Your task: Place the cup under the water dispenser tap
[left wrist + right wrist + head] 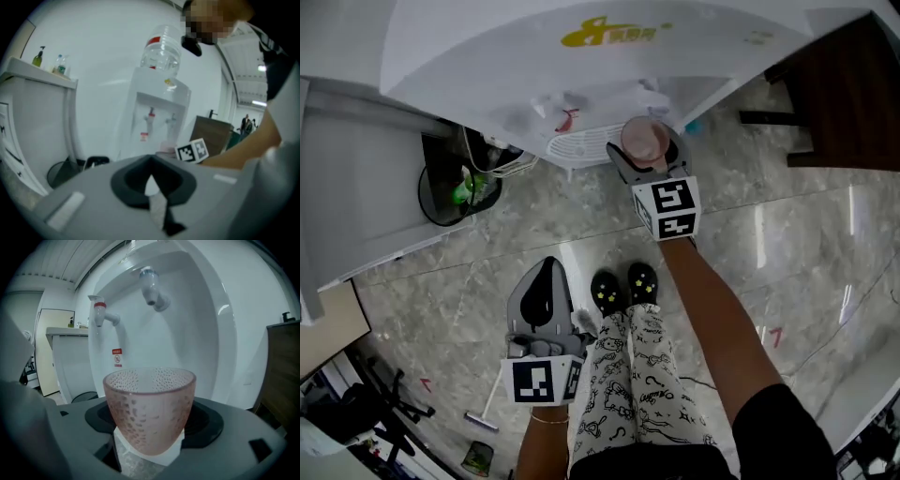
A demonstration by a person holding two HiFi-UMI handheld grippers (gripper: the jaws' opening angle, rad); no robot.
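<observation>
A pink dimpled cup (149, 408) stands upright between the jaws of my right gripper (149, 448), which is shut on it. In the right gripper view it sits low in front of the white water dispenser's (197, 333) recess, below the red tap (101, 310) and the grey tap (152, 287). From the head view, the cup (642, 139) and right gripper (645, 157) are at the right edge of the dispenser's (581, 56) drip tray (577, 145). My left gripper (546, 277) hangs low over the floor, jaws together and holding nothing. In its own view, the left gripper (152, 187) faces the dispenser (157, 117).
A black wire bin (457, 192) stands on the floor left of the dispenser, beside a white cabinet (356, 187). A dark wooden cabinet (839, 94) is to the right. The person's black shoes (623, 286) are on the marble floor between the grippers.
</observation>
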